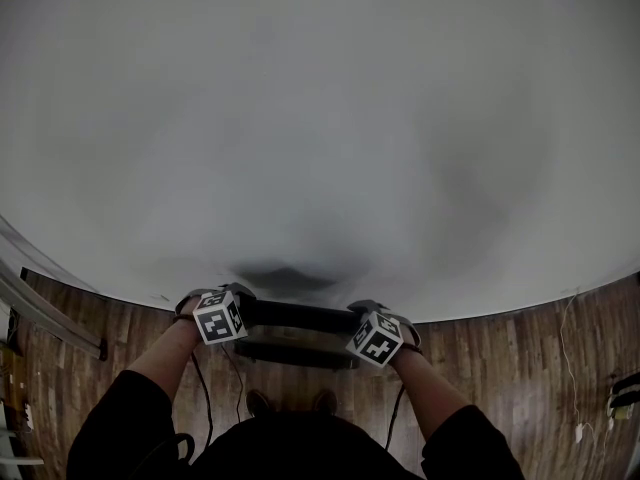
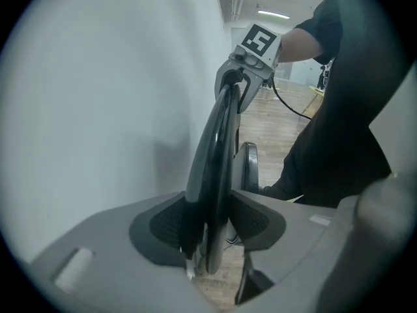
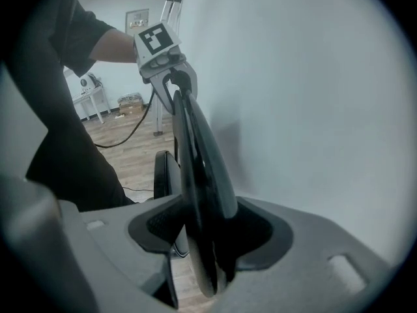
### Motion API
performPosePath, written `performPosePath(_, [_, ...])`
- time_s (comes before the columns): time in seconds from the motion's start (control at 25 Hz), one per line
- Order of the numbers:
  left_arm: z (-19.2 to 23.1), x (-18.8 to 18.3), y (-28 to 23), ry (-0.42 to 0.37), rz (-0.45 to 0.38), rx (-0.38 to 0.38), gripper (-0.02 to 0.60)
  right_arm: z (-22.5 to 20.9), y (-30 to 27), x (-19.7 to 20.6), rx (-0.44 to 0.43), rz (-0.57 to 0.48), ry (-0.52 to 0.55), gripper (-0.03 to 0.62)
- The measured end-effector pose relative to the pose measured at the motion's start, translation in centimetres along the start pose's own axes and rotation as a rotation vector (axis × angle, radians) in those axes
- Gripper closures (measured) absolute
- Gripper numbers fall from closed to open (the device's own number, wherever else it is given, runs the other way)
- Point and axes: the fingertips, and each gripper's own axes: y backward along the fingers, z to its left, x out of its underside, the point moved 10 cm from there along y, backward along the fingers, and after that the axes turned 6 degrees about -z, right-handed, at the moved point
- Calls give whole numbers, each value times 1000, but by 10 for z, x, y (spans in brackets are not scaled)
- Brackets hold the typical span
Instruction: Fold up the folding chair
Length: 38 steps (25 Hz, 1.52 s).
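The black folding chair stands folded flat against a white wall, and I look down on its top edge. My left gripper is at the left end of that edge and my right gripper at the right end. In the left gripper view the thin black backrest runs up between the jaws of my left gripper, with the right gripper at its far end. In the right gripper view the backrest stands between the jaws of my right gripper, with a dark gap beside it. Both pairs of pads sit loosely round it.
The white wall fills most of the head view, close in front. A wood floor lies below. A metal rail slants at the left, and cables lie at the right. My shoes stand just behind the chair.
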Motion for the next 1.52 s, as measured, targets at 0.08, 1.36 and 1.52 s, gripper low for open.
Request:
performPosePath(0.08, [4,2,1,11,-1,-21,379,-4,2,4,20,-4,-7,364])
performPosePath(1.36, [37,5,-4,256,-17,-423,285,-32,-11,12,440,-96,-137,278])
performPosePath(1.52, [44,7,-6,279,-16,-438,284,-38,-16,11,467,-99,-142,272])
